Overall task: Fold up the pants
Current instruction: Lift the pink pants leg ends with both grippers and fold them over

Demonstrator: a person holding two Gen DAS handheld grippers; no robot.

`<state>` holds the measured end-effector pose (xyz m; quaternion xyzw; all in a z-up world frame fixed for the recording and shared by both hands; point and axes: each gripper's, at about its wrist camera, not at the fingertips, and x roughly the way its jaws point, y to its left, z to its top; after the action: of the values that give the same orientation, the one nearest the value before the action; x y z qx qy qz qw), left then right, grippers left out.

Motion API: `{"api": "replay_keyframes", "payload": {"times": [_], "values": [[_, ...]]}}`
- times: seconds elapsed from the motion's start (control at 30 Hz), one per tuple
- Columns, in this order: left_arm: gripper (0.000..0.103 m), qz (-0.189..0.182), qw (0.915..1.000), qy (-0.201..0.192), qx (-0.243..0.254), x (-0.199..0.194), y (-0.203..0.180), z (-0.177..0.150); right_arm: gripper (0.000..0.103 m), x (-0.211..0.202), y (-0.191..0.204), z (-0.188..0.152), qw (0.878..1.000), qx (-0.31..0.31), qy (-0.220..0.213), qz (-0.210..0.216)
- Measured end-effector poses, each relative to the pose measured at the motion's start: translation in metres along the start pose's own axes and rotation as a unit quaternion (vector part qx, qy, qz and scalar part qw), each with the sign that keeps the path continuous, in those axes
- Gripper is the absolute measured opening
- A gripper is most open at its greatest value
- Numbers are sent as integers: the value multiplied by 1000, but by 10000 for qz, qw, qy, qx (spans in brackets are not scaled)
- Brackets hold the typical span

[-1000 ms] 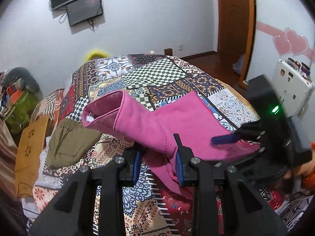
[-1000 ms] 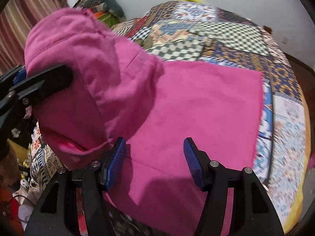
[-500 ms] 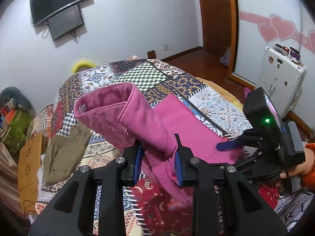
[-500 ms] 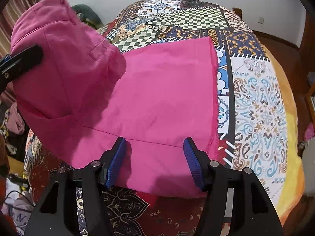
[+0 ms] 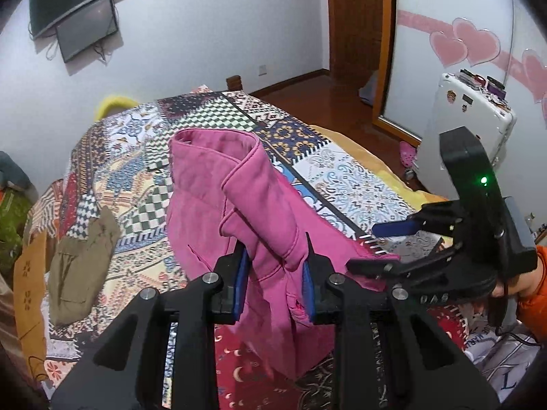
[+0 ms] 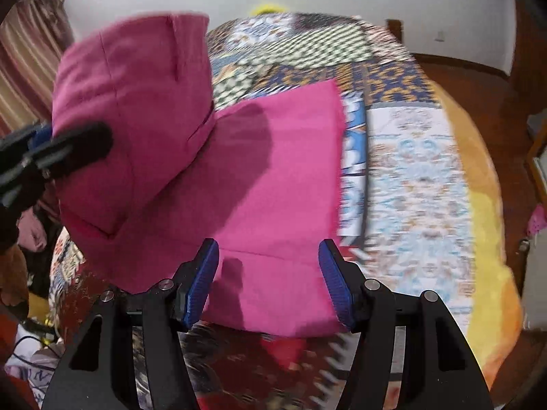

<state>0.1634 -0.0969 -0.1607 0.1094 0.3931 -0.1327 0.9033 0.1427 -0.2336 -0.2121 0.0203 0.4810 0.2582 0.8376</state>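
The left gripper (image 5: 274, 280) clamps a raised fold of the bright pink fleece pants (image 5: 218, 205) above the patchwork bedspread (image 5: 348, 177), while the right gripper (image 6: 270, 283) hovers with fingers spread.

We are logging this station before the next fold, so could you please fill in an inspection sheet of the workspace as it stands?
Surface: bed with patchwork quilt, yellow edge at its right side.
Job's things: pink pants, one part flat on the quilt, the other part lifted and draped over itself.
Clutter: olive-brown garment lying on the quilt's left part, apart from the pants.
Grippers: left gripper closed on a bunched fold of the pants; right gripper open above the near edge of the flat part, holding nothing.
Cables: wires hang below the wall screens; a dark cable by the right hand.
Surroundings: wooden door, white case, pink heart decals.
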Motion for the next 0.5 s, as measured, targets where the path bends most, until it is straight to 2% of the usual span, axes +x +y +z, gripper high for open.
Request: {"api": "replay_keyframes", "payload": {"times": [0.1,0.23,0.5], "values": [[26,-127,9999,80,-10,7,-4,3,57,-1,-14,-6,9998,85,64,-186],[26,-274,9992,287,33,20,-12,4,57,14,-21,-20,9990,132,363,-238],[27,-562,9942,915,56,54,-26,-4,57,1,-27,-24,9993,220,201,-234]]}}
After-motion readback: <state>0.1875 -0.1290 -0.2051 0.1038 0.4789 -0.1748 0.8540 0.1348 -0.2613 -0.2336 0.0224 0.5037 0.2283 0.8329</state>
